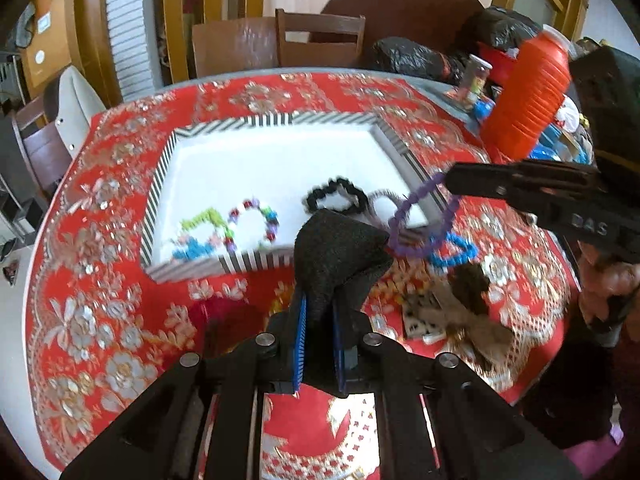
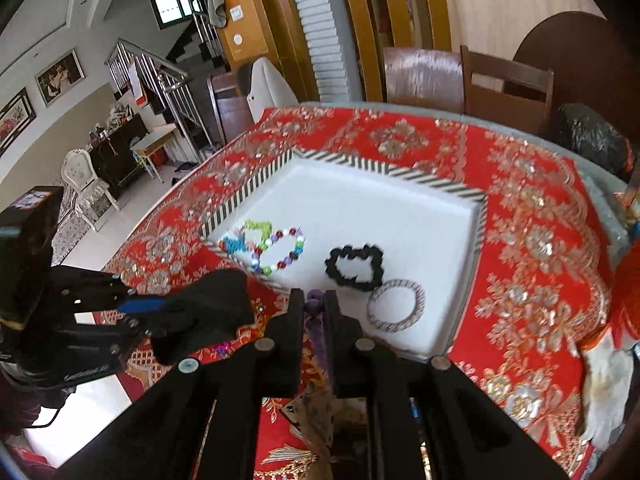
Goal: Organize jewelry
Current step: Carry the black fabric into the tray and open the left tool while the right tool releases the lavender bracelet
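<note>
A white tray with a striped rim [image 1: 200,126] [image 2: 340,159] lies on the red cloth. It holds a green and blue bracelet [image 1: 196,232] [image 2: 244,236], a multicolour bead bracelet [image 1: 256,220] [image 2: 280,248], a black scrunchie [image 1: 334,196] [image 2: 354,264] and a silver bangle [image 2: 396,306]. My right gripper [image 1: 444,178] [image 2: 313,304] is shut on a purple bracelet [image 1: 420,220] [image 2: 313,308], held above the tray's near right corner. A blue bracelet [image 1: 456,250] lies on the cloth below it. My left gripper [image 1: 344,240] [image 2: 208,304] is shut on a black cloth pouch.
An orange ribbed bottle [image 1: 528,96], black bags [image 1: 416,58] and small clutter crowd the table's far right. More loose jewelry [image 1: 440,316] lies on the cloth near the right edge. Wooden chairs [image 1: 320,40] stand behind the table.
</note>
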The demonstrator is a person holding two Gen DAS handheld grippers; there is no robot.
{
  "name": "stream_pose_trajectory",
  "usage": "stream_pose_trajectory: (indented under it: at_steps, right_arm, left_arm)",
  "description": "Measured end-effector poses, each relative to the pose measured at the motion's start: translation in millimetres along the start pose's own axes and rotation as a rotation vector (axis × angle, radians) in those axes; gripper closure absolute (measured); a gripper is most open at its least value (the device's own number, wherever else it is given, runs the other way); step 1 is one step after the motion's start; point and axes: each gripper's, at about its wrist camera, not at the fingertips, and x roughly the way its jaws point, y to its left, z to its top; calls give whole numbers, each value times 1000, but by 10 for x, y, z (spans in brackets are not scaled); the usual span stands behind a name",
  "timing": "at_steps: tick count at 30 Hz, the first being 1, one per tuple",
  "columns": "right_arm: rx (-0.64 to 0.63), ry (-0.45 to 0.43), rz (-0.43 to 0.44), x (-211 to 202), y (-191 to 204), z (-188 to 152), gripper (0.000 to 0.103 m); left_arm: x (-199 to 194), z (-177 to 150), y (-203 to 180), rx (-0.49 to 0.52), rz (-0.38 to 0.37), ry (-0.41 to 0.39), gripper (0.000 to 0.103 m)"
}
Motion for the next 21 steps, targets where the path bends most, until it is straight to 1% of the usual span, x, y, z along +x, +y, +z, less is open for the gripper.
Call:
stream_pose_trajectory:
  at_steps: [6, 14, 18, 21]
  right_arm:
    - [-3, -22, -28, -97, -81, 108, 94]
    - [22, -27, -68, -70, -276, 258, 94]
    - [33, -24, -82, 25, -364, 358, 94]
    - [45, -21, -98, 137, -460, 472, 94]
  left_arm:
    - [69, 177, 95, -10, 79, -34, 80]
    - [295, 382, 292, -31, 142, -38, 80]
    - [422, 527, 405, -52, 151, -34, 80]
    - [520, 674, 495, -78, 134, -29, 80]
